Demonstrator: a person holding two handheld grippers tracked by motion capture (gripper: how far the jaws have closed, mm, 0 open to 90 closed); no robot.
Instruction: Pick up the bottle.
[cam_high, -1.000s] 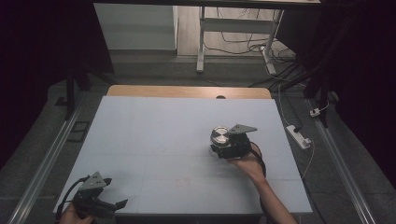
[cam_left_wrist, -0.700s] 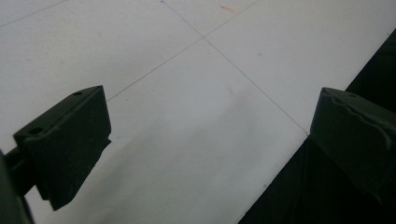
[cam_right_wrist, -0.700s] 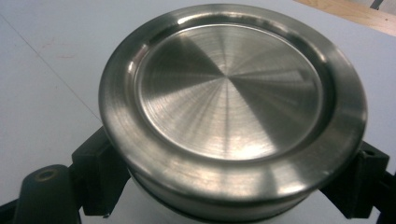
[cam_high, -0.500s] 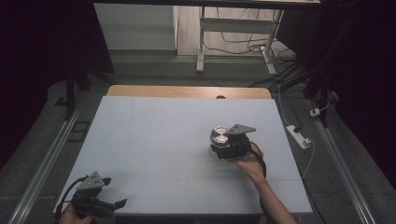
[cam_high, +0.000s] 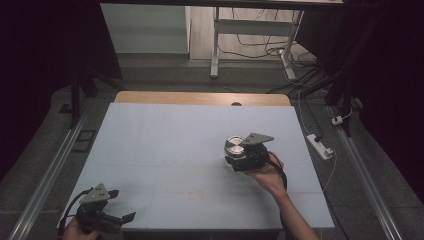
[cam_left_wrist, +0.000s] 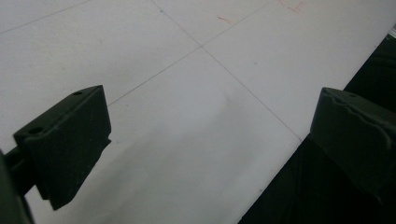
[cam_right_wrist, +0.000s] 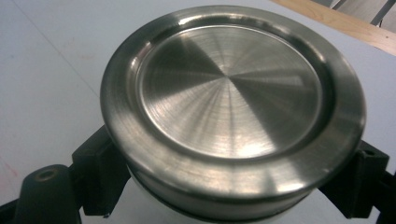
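A round container with a brushed steel lid (cam_right_wrist: 233, 93) rests on the white table to the right of centre, and the high view shows the container (cam_high: 233, 146) there too. My right gripper (cam_right_wrist: 229, 179) is shut on it, with one black jaw pressed against each side just under the lid's rim. A hand holds that right gripper (cam_high: 239, 156) from the near side. My left gripper (cam_high: 122, 205) lies at the table's near left corner, and the left gripper (cam_left_wrist: 210, 144) has its jaws wide apart with nothing between them.
The white table top (cam_high: 170, 145) has a wooden strip (cam_high: 200, 98) along its far edge. Its near edge (cam_left_wrist: 299, 140) runs right by the left gripper. A power strip (cam_high: 320, 146) and cables lie on the floor to the right. Metal rails flank the table.
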